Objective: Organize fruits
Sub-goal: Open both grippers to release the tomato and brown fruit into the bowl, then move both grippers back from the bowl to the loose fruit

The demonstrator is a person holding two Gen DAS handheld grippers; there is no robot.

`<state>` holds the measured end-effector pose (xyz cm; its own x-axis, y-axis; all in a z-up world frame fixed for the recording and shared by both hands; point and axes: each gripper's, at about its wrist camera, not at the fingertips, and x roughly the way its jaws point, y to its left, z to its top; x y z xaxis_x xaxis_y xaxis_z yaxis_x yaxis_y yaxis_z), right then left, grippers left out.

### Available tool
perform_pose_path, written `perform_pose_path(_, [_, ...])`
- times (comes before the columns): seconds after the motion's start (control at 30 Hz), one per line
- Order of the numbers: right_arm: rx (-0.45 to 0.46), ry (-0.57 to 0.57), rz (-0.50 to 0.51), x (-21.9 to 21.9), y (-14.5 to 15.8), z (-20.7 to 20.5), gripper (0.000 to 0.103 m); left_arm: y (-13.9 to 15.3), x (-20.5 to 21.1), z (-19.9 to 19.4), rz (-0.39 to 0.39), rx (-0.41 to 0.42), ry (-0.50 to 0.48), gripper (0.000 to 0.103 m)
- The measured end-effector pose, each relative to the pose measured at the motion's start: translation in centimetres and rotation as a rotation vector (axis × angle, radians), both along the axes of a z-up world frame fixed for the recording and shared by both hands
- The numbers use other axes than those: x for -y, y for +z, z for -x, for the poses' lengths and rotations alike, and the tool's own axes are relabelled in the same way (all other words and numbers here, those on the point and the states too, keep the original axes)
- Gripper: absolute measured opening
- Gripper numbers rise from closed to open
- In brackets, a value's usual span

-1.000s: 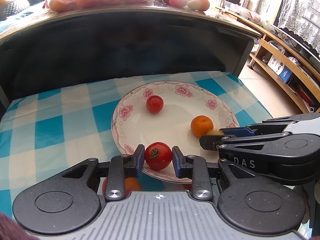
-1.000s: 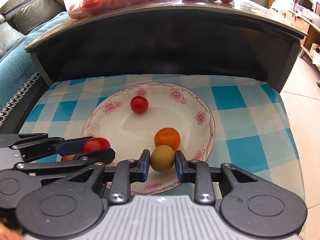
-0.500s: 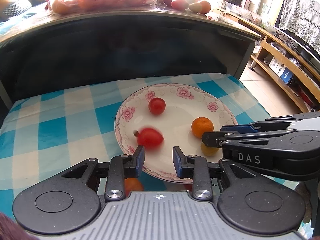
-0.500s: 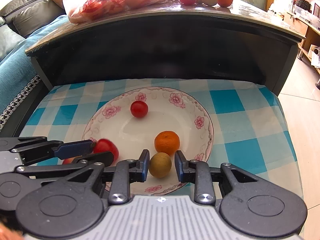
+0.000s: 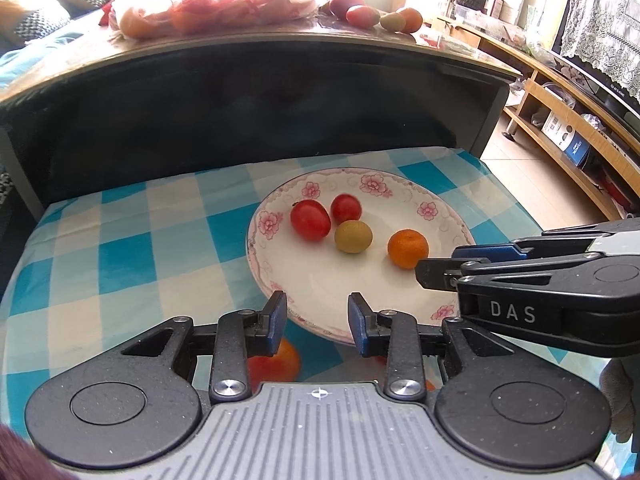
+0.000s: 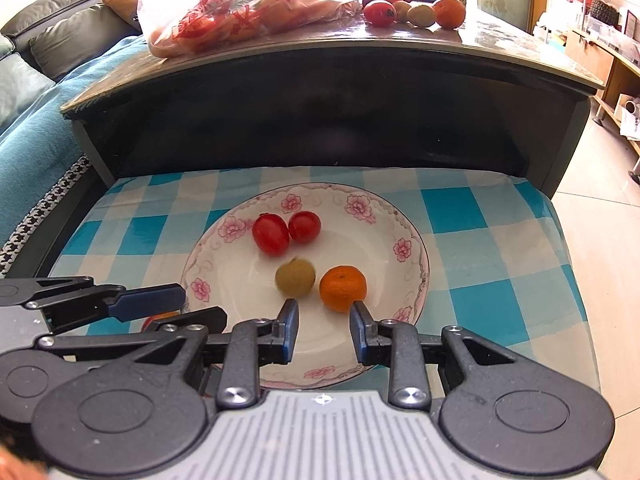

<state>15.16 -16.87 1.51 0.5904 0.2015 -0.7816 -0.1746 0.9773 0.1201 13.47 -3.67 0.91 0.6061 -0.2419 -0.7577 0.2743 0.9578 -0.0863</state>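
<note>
A white floral plate (image 5: 448, 216) (image 6: 416, 252) on the blue checked cloth holds two red tomatoes (image 5: 310, 220) (image 6: 271, 234), touching each other, a yellow-green fruit (image 5: 353, 236) (image 6: 295, 278) and a small orange (image 5: 407, 248) (image 6: 343, 288). My left gripper (image 5: 317, 323) is open and empty over the plate's near rim. My right gripper (image 6: 324, 330) is open and empty, just short of the green fruit and orange. An orange fruit (image 5: 276, 362) lies on the cloth under my left gripper, partly hidden.
A dark table top (image 6: 360, 46) overhangs the back, carrying a bag of fruit (image 6: 248, 12) and several loose fruits (image 6: 416, 10). A sofa (image 6: 36, 92) is on the left, wooden shelves (image 5: 568, 128) and tiled floor on the right.
Both grippers let go and drew back. The big tomato rolled up the plate against the small one. The green fruit rolled toward the plate's middle.
</note>
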Motion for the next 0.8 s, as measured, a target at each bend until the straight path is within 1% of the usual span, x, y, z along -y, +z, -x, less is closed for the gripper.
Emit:
perform_pose_path(0.4, [0.008, 0.012, 0.014, -0.8, 1.0, 2.5, 0.031, 1.5, -0.3, 2.4, -0.024, 0.021, -0.011, 0.043])
perform_pose_path(0.67, [0.012, 0.021, 0.012, -1.5, 1.6, 4.5, 0.031, 2.0, -1.0, 4.1, -0.045, 0.024, -0.018, 0.044])
perform_pose_path(0.8, [0.006, 0.03, 0.01, -1.9, 1.6, 5.4, 0.031, 1.9, -1.3, 4.6, -0.048, 0.012, -0.019, 0.043])
